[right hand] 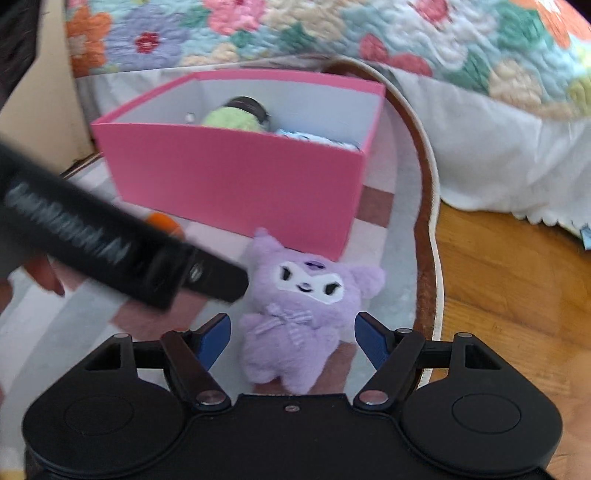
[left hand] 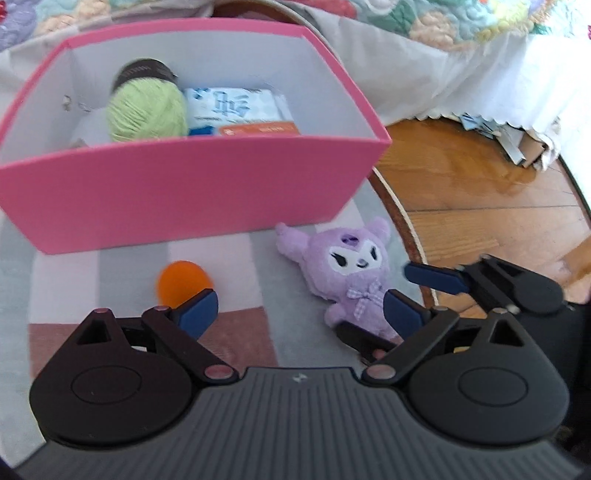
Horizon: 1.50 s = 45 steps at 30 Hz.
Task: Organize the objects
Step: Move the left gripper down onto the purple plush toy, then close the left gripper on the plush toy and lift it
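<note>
A purple plush toy (right hand: 301,314) lies on the striped rug in front of a pink box (right hand: 236,184). My right gripper (right hand: 293,341) is open, its blue pads on either side of the plush's lower body, not closed on it. My left gripper (left hand: 301,314) is open and empty, above the rug with an orange ball (left hand: 183,282) just beyond its left pad and the plush (left hand: 343,273) near its right pad. The pink box (left hand: 184,199) holds a green yarn ball (left hand: 147,112) and a blue-and-white packet (left hand: 236,105). The right gripper also shows in the left wrist view (left hand: 421,295).
The round rug's brown edge (right hand: 430,229) curves at the right, with wooden floor (right hand: 509,280) beyond. A bed with a floral quilt (right hand: 332,33) and white skirt stands behind the box. The left gripper's black body (right hand: 110,251) crosses the right wrist view.
</note>
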Each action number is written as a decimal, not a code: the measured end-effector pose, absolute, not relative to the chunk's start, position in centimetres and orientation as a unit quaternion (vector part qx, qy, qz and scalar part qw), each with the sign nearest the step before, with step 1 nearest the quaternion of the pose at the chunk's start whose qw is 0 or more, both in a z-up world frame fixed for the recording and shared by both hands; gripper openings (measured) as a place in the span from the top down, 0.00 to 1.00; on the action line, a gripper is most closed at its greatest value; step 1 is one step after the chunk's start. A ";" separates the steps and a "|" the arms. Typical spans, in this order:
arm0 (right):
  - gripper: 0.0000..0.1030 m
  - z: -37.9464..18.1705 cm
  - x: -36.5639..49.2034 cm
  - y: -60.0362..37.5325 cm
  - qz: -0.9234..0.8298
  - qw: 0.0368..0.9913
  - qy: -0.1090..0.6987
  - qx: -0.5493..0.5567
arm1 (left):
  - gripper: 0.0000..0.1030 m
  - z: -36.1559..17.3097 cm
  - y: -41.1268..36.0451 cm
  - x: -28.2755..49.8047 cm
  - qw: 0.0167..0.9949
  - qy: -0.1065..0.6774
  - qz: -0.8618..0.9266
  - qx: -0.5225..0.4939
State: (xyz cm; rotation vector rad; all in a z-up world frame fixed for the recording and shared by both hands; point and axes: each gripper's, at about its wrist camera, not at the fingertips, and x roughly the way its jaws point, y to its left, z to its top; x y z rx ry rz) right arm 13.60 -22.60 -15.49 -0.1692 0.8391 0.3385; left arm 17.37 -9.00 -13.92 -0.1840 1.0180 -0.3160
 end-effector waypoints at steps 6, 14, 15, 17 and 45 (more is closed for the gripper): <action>0.25 -17.6 14.5 -23.0 0.167 0.888 0.425 -0.049 | 0.19 -15.1 -10.3 17.0 0.870 0.447 -0.182 -0.094; 0.41 -17.7 13.7 -23.2 0.163 0.896 0.413 -0.032 | 0.35 -17.0 -10.6 17.5 0.856 0.461 -0.197 -0.125; 0.42 -17.7 13.7 -23.2 0.162 0.896 0.412 -0.030 | 0.41 -17.5 -10.6 17.7 0.851 0.469 -0.196 -0.131; 0.44 -17.7 13.4 -23.2 0.163 0.896 0.412 -0.026 | 0.46 -18.2 -10.1 17.9 0.841 0.476 -0.206 -0.155; 0.47 -13.0 6.0 -19.6 0.214 0.866 0.451 -0.027 | 0.62 -13.8 -9.5 11.1 0.793 0.557 -0.212 -0.127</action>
